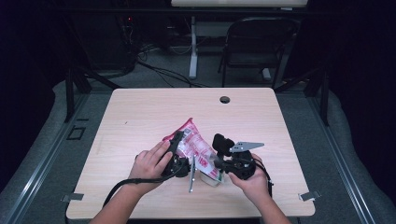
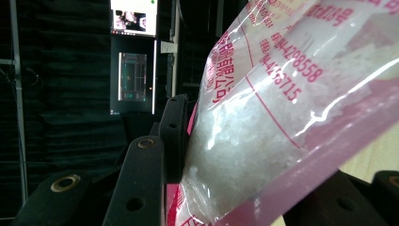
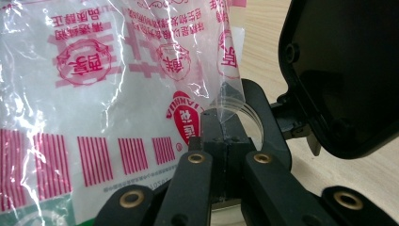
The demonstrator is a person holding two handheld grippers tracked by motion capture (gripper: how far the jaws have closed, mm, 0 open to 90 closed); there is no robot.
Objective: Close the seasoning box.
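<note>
A clear plastic bag [image 1: 198,148] with pink print, filled with white grains, is held up off the wooden table [image 1: 140,116] between both hands. My left gripper [image 1: 183,141] grips it from the left. In the left gripper view, the bag [image 2: 282,117] bulges between the jaws, with one black finger [image 2: 173,136] pressed against its side. My right gripper [image 1: 217,163] meets the bag's lower right end. In the right gripper view, my right gripper [image 3: 221,123] is shut, pinching a corner of the bag's [image 3: 94,94] clear film.
The table has a round cable hole [image 1: 224,99] near its far edge. A black folding chair [image 1: 257,42] and a white table leg [image 1: 193,46] stand on the floor beyond. Metal brackets [image 1: 309,195] sit at the near corners.
</note>
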